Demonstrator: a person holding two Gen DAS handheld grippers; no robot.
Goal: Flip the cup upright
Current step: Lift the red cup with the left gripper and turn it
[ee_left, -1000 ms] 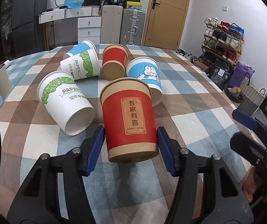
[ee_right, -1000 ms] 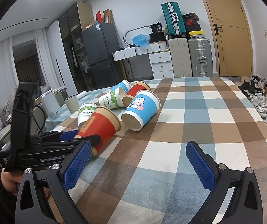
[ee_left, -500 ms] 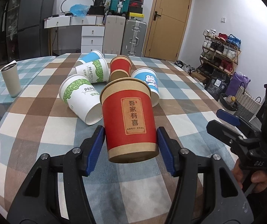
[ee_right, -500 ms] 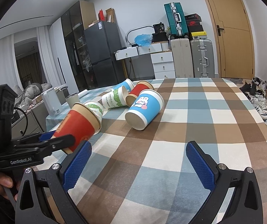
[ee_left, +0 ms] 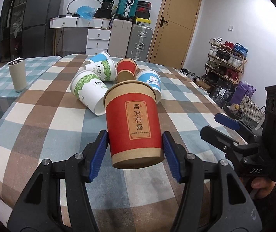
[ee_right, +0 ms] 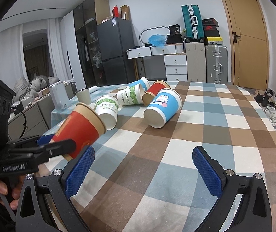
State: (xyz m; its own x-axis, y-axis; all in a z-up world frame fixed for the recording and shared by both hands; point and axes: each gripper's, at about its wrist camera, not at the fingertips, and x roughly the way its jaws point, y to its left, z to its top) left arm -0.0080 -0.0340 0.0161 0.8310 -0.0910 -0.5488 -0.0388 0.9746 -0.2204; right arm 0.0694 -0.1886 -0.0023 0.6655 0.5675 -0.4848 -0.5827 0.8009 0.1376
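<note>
My left gripper [ee_left: 134,154] is shut on a red paper cup with a kraft rim and Chinese label [ee_left: 134,123]. It holds the cup off the checked tablecloth, tilted, mouth pointing away and up. In the right wrist view the same cup [ee_right: 80,129] hangs at the left, tilted, in the left gripper [ee_right: 47,147]. My right gripper [ee_right: 141,168] is open and empty above the cloth; it also shows in the left wrist view [ee_left: 227,123] at the right.
Several cups lie on their sides behind: two green-print white cups [ee_left: 88,90], a blue cup [ee_left: 150,80], a second red cup [ee_left: 126,70], a blue bunny cup [ee_right: 163,108]. A beige tumbler [ee_left: 18,74] stands upright at the left. The table's edge [ee_left: 215,104] runs along the right.
My left gripper has lifted the red cup off the table and tilted it more upright. The right gripper stays open and has hardly moved.
</note>
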